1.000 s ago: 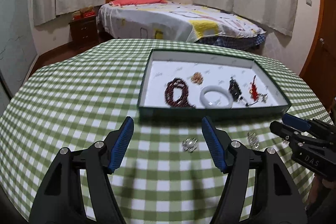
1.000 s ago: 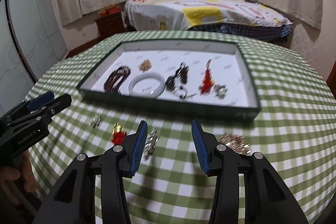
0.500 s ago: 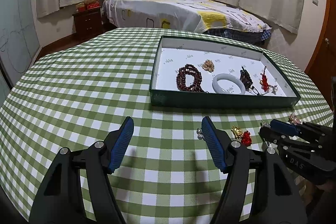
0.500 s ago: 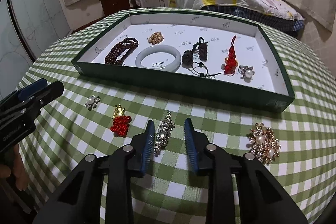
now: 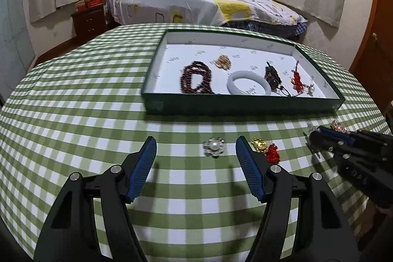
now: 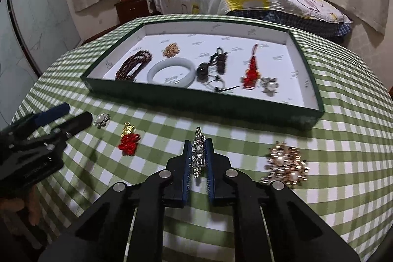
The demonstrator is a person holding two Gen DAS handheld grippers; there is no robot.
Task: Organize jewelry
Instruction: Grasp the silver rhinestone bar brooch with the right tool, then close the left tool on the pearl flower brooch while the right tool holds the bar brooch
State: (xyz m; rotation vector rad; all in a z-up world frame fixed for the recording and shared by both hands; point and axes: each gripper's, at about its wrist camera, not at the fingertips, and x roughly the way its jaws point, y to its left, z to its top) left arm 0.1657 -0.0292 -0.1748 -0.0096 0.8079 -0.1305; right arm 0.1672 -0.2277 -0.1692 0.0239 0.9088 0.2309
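A silver rhinestone bar clip lies on the green checked cloth between the pads of my right gripper. Its jaws are closing and both pads touch the clip's sides. My left gripper is open, low over the cloth. A pearl flower brooch lies just ahead, between its fingertips and untouched. A gold and red charm sits to that brooch's right. The green tray holds a dark bead strand, a white bangle, a black cord charm, a red tassel and a pearl brooch.
A gold and pearl cluster brooch lies on the cloth to the right of my right gripper. The table edge curves close behind both grippers. A bed and a dark nightstand stand beyond the table.
The right jaws have come together around the rhinestone clip. The left gripper has sunk toward the cloth, and the pearl flower brooch now lies between its fingertips.
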